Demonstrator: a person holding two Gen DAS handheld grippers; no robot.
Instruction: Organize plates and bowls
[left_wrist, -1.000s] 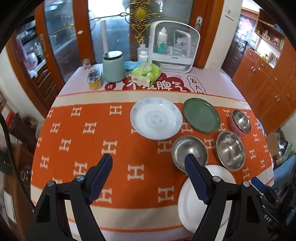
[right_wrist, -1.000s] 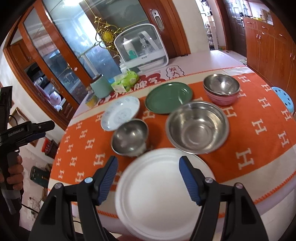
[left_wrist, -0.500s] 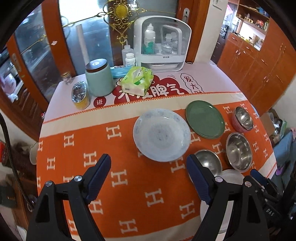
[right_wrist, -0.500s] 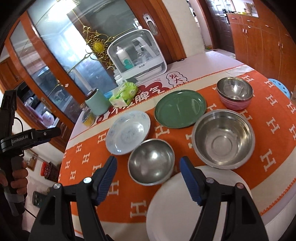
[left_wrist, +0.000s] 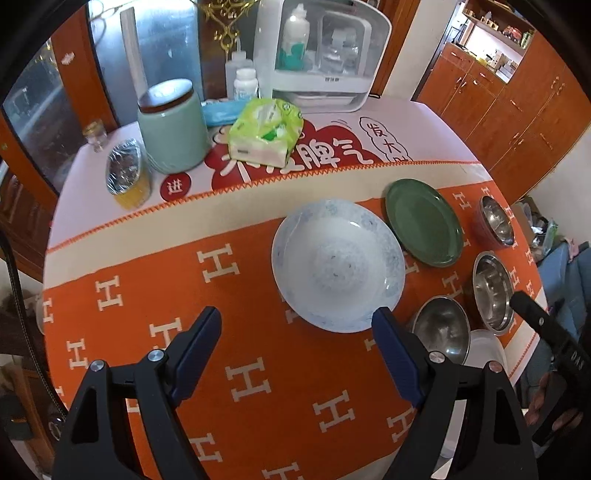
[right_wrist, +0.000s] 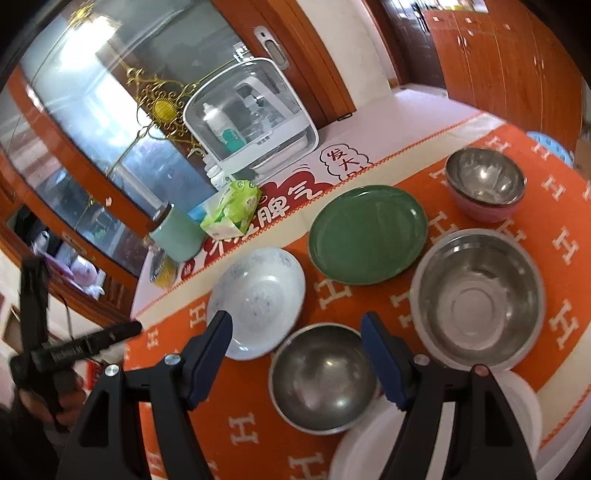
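Both jaws are held open, nothing gripped; "H" is printed across the cloth (left_wrist: 258, 380); white plate (left_wrist: 338, 271) lies beyond left gripper (left_wrist: 297, 326), steel bowl (right_wrist: 323, 376) just beyond right gripper (right_wrist: 297, 332)

left gripper (left_wrist: 297, 321) swung leftward, now nearer patterned white plate (left_wrist: 338, 269), right gripper (right_wrist: 296, 325) shifted over small steel bowl (right_wrist: 323, 376)

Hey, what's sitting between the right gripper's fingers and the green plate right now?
The small steel bowl lies between the right gripper and the green plate, then bare orange cloth; the right wrist view shows it.
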